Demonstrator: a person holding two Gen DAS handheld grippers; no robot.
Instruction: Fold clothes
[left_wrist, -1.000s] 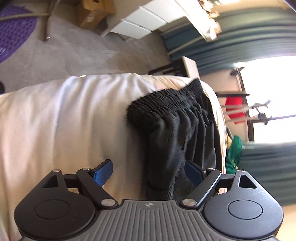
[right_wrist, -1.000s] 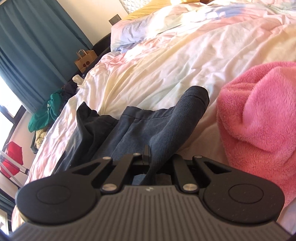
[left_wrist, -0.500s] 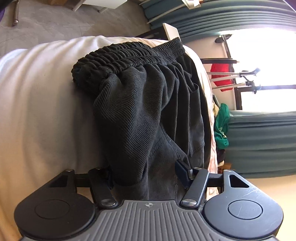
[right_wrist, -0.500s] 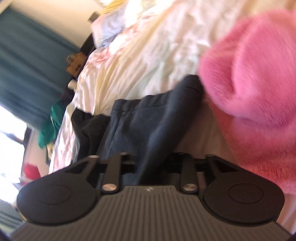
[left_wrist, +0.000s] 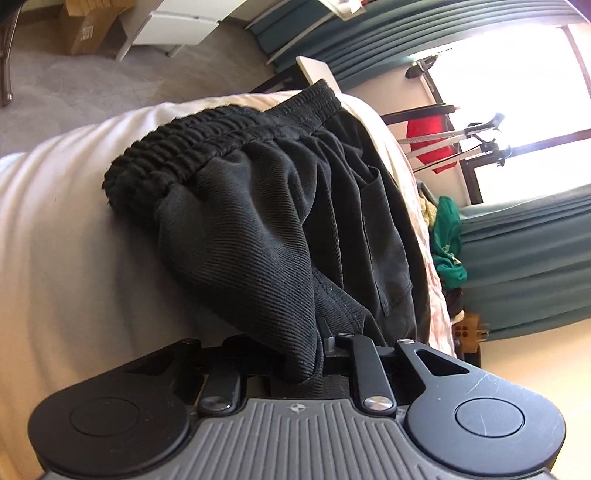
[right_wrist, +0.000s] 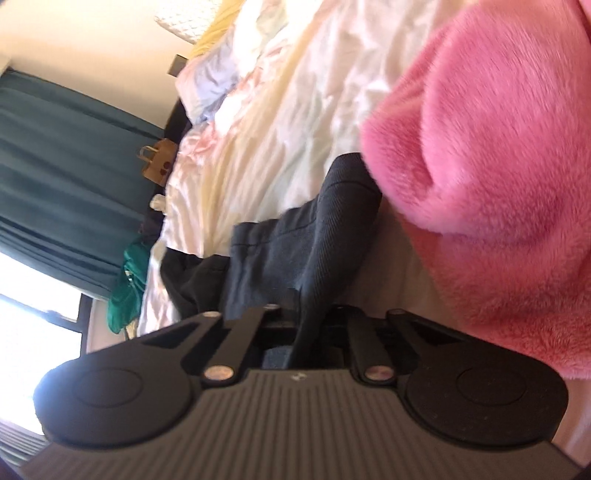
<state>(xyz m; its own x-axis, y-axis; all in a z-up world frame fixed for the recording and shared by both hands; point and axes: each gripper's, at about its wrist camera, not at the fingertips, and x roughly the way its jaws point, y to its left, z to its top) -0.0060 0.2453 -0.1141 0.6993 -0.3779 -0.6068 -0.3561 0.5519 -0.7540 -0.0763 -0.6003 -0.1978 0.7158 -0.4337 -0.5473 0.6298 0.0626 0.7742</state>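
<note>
Black ribbed shorts (left_wrist: 258, 221) with a gathered elastic waistband (left_wrist: 221, 140) lie on the white bed (left_wrist: 66, 258) near its edge. My left gripper (left_wrist: 317, 345) is closing its jaws on a raised fold of this fabric, which fills the gap between them. In the right wrist view the same shorts (right_wrist: 295, 251) run away from my right gripper (right_wrist: 301, 319), which is shut on a hem fold. A fluffy pink garment (right_wrist: 498, 166) lies just right of the right gripper, touching the shorts' far corner.
The rumpled pastel duvet (right_wrist: 295, 110) spreads beyond the shorts. Past the bed edge are grey carpet, a cardboard box (left_wrist: 88, 26) and a white drawer unit (left_wrist: 181, 26). Teal curtains (left_wrist: 517, 258), a green garment (left_wrist: 447, 243) and a paper bag (right_wrist: 159, 166) line the window side.
My left gripper moved in over the shorts and closed on a fold from wide open. The right gripper rolled, loosened briefly, then shut on the hem again; the pink garment looms closer.
</note>
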